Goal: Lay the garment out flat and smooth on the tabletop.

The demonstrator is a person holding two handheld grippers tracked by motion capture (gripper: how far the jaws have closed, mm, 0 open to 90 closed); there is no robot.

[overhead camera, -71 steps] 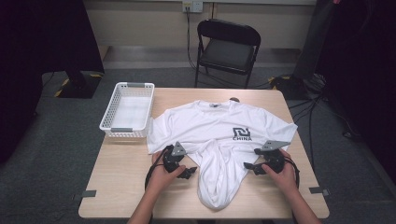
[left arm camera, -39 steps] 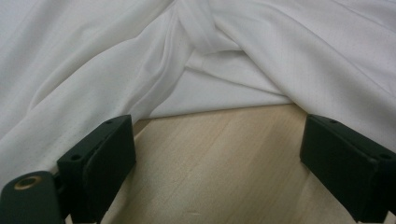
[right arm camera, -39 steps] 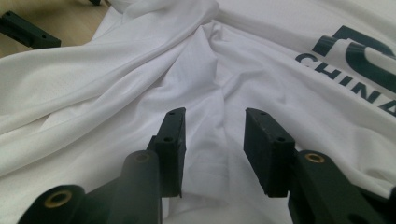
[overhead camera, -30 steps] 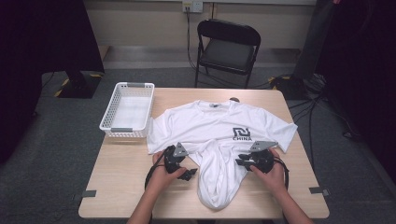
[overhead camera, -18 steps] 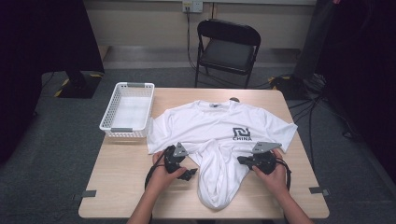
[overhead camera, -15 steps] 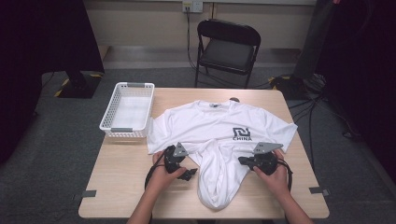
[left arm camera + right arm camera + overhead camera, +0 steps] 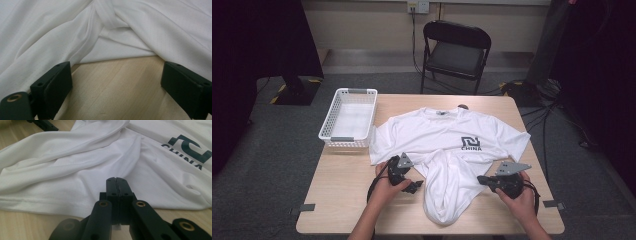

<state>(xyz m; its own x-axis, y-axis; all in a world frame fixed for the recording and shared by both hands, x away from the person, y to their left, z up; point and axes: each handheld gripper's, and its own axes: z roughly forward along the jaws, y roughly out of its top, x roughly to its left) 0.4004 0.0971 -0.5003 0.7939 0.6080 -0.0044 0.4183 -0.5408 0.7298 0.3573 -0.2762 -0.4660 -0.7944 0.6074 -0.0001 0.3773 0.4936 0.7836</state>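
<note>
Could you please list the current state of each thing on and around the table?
White T-shirt: spread print-up, lower part bunched and twisted toward the table's near edge.
Left gripper: jaws open, at the shirt's edge, gripping nothing.
Right gripper: jaws shut, nothing visibly pinched.
White basket: upright, empty.
Folding chair: unfolded, unoccupied.

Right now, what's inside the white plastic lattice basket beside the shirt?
The white plastic lattice basket looks empty: only its pale floor shows. The strip just inside its near wall is partly screened by the lattice.

Overhead camera; two close shirt-level (image 7: 447, 145) views
</note>
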